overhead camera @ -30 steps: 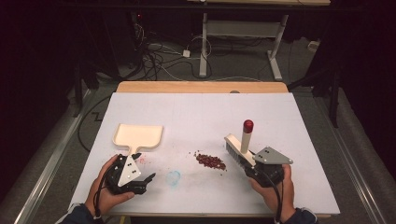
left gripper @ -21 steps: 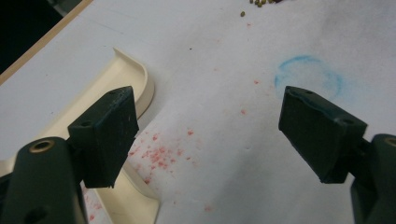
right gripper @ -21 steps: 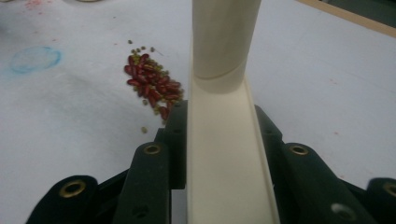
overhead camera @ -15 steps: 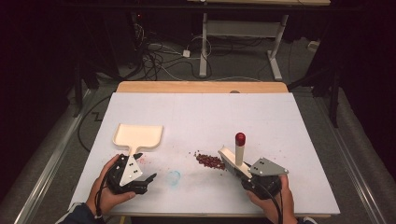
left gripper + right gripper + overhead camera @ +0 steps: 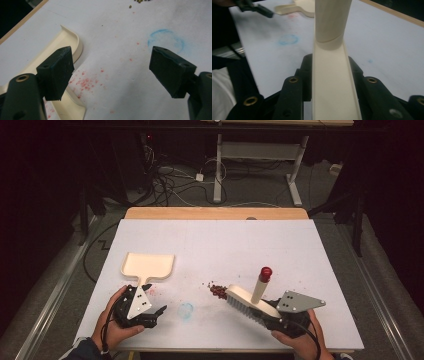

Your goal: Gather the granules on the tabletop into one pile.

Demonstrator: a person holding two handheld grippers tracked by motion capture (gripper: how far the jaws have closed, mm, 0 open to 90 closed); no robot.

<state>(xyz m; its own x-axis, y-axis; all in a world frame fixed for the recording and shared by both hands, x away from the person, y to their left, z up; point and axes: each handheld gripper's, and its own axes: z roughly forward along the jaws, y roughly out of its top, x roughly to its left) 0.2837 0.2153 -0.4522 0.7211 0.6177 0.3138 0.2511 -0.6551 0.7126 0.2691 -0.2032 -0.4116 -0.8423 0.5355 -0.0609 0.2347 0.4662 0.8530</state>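
A cream dustpan (image 5: 149, 265) lies flat at the left of the white table (image 5: 310, 255), its handle toward me. My left gripper (image 5: 157, 314) rests open just right of that handle; in the left gripper view its jaws (image 5: 111, 55) stand wide apart over bare table, with the dustpan (image 5: 67, 42) beside the left jaw. My right gripper (image 5: 272, 317) is shut on a cream hand brush (image 5: 247, 302) with a red-knobbed handle (image 5: 265, 271). The brush's bristle end touches a small pile of dark red beans (image 5: 216, 290). The right gripper view has the brush back (image 5: 332, 82) clamped between the jaws.
A faint blue ring mark (image 5: 186, 310) sits on the table between the grippers, and red specks (image 5: 85, 82) lie near the dustpan handle. A wooden strip (image 5: 215, 213) runs along the far edge. Beyond it are cables and desk legs (image 5: 217, 175) on the floor.
My right gripper has carried the brush leftward and lower, bringing its bristle end against the bean pile. The left gripper and dustpan have stayed put.
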